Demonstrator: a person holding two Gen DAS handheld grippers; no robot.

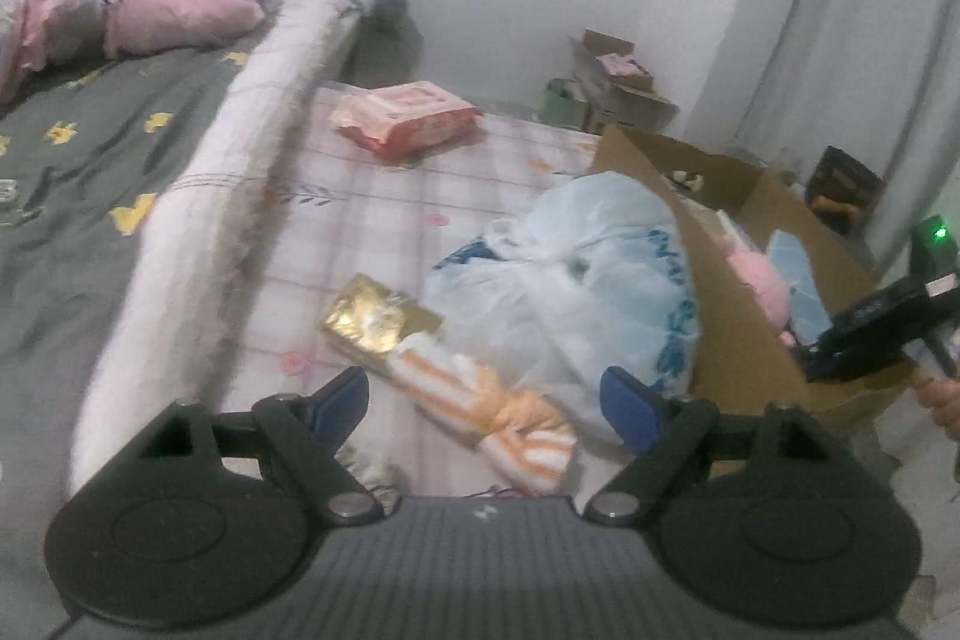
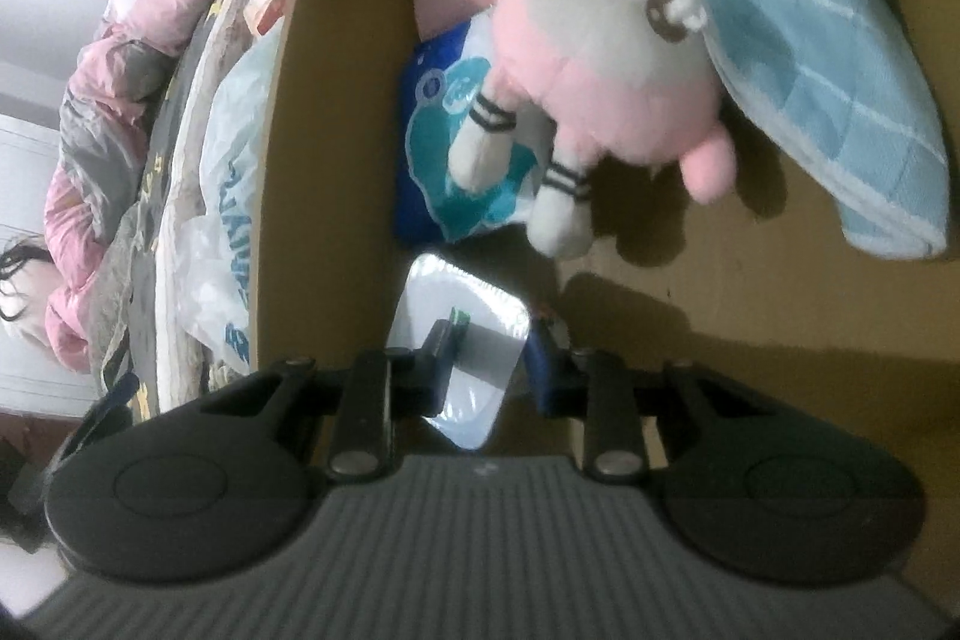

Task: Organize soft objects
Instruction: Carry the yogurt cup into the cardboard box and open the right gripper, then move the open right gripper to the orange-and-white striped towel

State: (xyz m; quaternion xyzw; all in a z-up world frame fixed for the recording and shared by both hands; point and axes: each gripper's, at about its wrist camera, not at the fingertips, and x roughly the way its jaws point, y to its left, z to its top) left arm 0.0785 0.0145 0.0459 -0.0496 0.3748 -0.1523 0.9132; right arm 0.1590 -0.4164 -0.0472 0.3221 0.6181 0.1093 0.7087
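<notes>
- Two grippers, split duties: left gripper (image 1: 483, 400) spread wide above the orange-striped cloth (image 1: 510, 418), apparently lining up the next pick.
- Right gripper (image 2: 486, 370) nearly closed inside the cardboard box (image 2: 312, 100); whether clamping the silvery packet (image 2: 462, 340), unclear.
- Beyond, plush toy (image 2: 600, 82) and blue towel (image 2: 822, 88) already boxed.

Matt brown cardboard box (image 2: 336, 58); fluffy plush toy (image 2: 606, 58); woven cloth towel (image 2: 822, 58); glossy, perhaps plastic, packet (image 2: 462, 346).

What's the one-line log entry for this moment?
left gripper: open over striped cloth | right gripper: shut on white packet in cardboard box | pink plush: boxed
</notes>
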